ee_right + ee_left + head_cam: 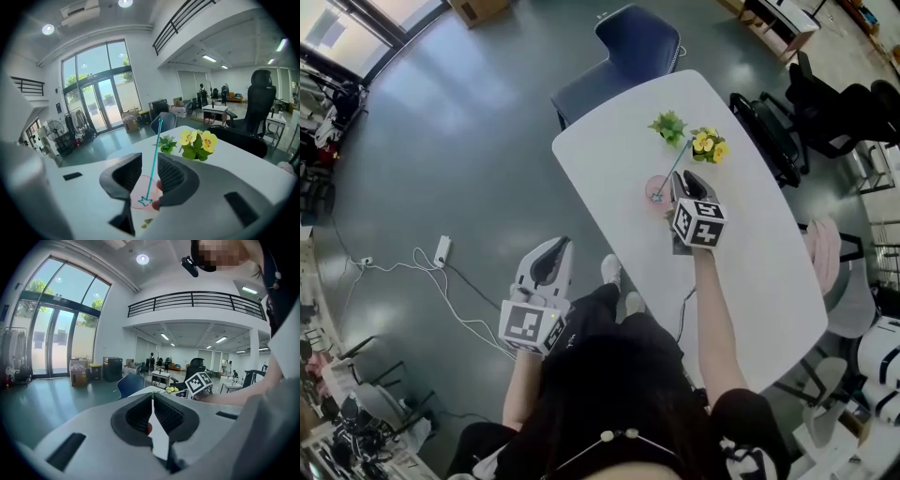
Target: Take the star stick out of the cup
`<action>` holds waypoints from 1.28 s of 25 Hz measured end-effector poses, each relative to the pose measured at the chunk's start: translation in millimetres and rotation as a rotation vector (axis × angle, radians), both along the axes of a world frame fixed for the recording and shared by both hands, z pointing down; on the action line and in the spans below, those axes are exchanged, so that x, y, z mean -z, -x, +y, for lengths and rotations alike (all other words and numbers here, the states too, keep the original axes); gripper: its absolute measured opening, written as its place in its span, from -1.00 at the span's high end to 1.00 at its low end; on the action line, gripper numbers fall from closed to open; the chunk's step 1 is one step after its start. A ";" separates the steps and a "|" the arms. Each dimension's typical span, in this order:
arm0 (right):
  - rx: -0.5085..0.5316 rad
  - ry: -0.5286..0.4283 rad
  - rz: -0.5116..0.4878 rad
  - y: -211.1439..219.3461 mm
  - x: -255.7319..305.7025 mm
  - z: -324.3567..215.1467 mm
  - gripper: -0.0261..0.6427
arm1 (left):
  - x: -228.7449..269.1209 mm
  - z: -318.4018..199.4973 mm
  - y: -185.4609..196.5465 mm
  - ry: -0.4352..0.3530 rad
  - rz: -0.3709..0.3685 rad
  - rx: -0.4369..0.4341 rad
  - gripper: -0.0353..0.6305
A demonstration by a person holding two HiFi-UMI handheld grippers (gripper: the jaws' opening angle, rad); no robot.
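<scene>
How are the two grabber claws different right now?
The left gripper has its jaws together, nothing between them; the right gripper has its jaws apart, the star stick between them. The left gripper is over the floor; the right gripper is over the table, at the pink cup. Both are the same build, white with black jaws.

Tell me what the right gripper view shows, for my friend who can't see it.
The right gripper's open claw has a teal star stick in the gap between its jaws, leaning in a pink cup. Behind, on the white table, sit yellow flowers and a small green plant.
</scene>
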State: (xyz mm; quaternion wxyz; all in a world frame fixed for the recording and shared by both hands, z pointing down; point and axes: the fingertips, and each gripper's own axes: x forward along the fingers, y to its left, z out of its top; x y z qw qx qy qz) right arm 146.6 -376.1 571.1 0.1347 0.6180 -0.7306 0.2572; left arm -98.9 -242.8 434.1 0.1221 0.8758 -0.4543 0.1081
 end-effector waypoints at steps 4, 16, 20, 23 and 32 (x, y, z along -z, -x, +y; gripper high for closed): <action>-0.022 0.077 -0.011 -1.0 -25.5 -13.8 0.60 | -8.4 -15.0 7.4 0.024 -0.001 0.005 0.84; -0.062 0.087 0.013 -0.3 -28.7 -21.2 0.86 | -23.7 -38.2 26.5 0.067 0.022 0.023 0.84; -0.051 0.043 0.001 2.6 -13.1 -13.3 0.86 | -24.8 -37.2 21.9 0.068 0.030 0.010 0.84; -0.036 -0.008 -0.005 4.7 5.6 -7.8 0.86 | -24.4 -33.5 16.0 0.064 0.035 -0.006 0.84; -0.021 -0.177 0.004 16.9 71.1 16.6 0.86 | -20.6 -30.7 13.4 0.033 0.047 -0.027 0.84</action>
